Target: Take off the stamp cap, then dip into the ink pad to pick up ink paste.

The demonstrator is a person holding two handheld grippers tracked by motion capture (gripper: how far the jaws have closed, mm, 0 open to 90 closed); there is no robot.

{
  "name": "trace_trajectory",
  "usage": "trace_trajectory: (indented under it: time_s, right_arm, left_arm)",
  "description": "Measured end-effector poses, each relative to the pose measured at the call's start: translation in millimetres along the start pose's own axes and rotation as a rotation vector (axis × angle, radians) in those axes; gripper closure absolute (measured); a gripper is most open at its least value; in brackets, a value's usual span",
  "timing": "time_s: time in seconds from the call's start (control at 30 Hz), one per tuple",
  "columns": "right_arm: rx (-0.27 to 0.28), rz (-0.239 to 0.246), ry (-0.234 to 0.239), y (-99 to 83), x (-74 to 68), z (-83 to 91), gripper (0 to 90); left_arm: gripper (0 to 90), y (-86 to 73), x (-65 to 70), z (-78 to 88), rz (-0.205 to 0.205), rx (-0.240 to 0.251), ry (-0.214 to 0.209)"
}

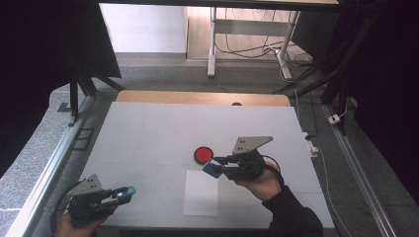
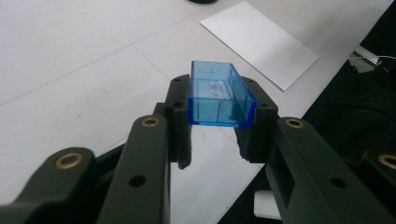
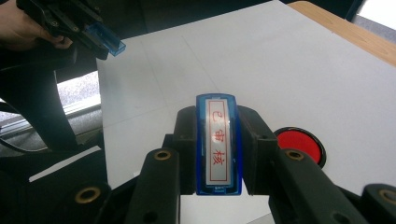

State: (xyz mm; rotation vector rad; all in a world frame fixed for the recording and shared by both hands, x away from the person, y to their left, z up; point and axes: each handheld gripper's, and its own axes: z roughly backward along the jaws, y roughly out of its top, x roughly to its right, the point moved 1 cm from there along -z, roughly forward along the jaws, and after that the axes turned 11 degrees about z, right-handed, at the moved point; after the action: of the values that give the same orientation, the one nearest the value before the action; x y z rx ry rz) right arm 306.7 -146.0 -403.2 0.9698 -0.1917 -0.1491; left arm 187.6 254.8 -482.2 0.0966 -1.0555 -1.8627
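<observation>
A blue stamp (image 3: 218, 144) sits clamped in the right tool (image 1: 216, 167) above the white bench (image 1: 148, 133), beside a red ink pad (image 1: 202, 155) and a sheet of paper (image 1: 201, 193); the left tool (image 1: 129, 191) grips its clear blue cap (image 2: 219, 94) near the bench's front edge.

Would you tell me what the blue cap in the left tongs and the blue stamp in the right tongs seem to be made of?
The blue cap looks like clear-tinted hard plastic, glossy: the table shows through its thin walls. The blue stamp seems to be glossy blue plastic too, with a whitish face bearing red characters, probably rubber, though the look leaves that open. The left tongs and right tongs are matt black, likely plastic.
</observation>
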Motion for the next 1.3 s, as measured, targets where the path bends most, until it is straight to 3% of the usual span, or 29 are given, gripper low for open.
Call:
trace_trajectory:
  time_s: [0.47, 0.73, 1.3]
  right_arm:
    - [-0.013, 0.003, -0.005, -0.5, 2.2, -3.6, 71.2]
    - [-0.023, -0.028, -0.03, -0.8, 9.7, -7.5, 71.2]
    - [-0.062, -0.024, -0.055, 5.7, 27.3, -31.8, 71.2]
  left_arm:
    - [68.6, -0.6, 1.4, -0.9, -0.007, -0.003, 0.019]
    - [68.7, -0.1, 2.9, -2.9, -0.018, -0.019, 0.033]
    - [68.8, -0.1, 3.7, -4.0, -0.028, -0.029, 0.043]
